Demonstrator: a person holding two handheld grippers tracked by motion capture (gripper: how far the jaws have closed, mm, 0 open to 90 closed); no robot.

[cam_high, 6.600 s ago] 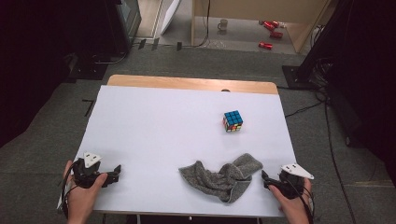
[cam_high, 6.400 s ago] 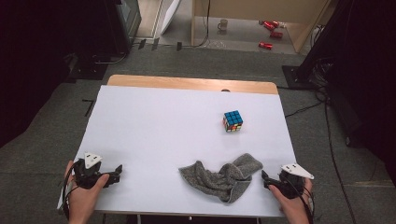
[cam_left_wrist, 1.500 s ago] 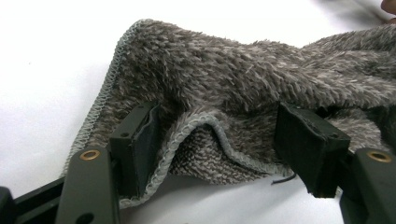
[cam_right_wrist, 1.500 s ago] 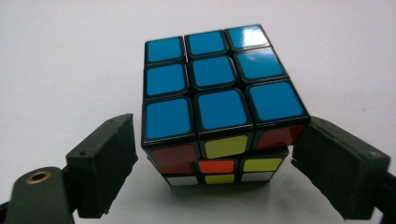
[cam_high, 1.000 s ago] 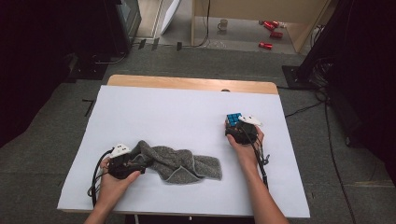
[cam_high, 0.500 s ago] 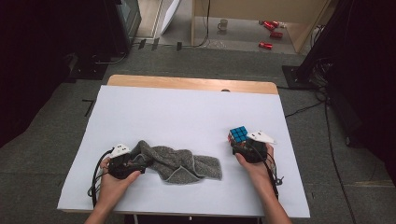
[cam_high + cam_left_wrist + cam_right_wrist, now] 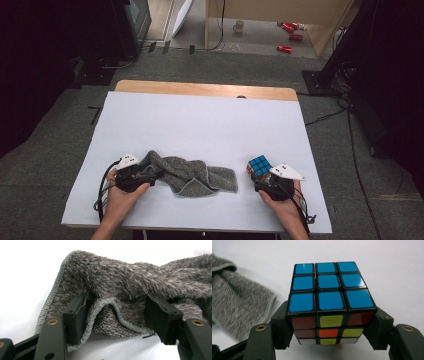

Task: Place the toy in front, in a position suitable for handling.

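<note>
A grey towel (image 7: pixel 195 175) lies crumpled on the near left half of the white table (image 7: pixel 200 120). My left gripper (image 7: pixel 147 175) is at its left end. In the left gripper view the jaws stand either side of a buckled fold of the towel (image 7: pixel 130 282), and the pads (image 7: pixel 75 317) press on its hem. A colour cube (image 7: pixel 260 166), blue face up, sits between the jaws of my right gripper (image 7: pixel 260 174) near the table's front right. The right gripper (image 7: pixel 328 332) is shut on the cube (image 7: pixel 327 295), and the towel's end (image 7: pixel 234 300) lies to its left.
A wooden strip (image 7: pixel 200 90) runs along the table's far edge. Beyond it on the floor stand a mug (image 7: pixel 238 26) and some red items (image 7: pixel 290 35). White tabletop stretches across the far half and between towel and cube.
Over the last second my right gripper has carried the cube from the far right toward the near edge. Left gripper and towel stayed put. Six seconds ago the towel lay near right and the cube stood free.
</note>
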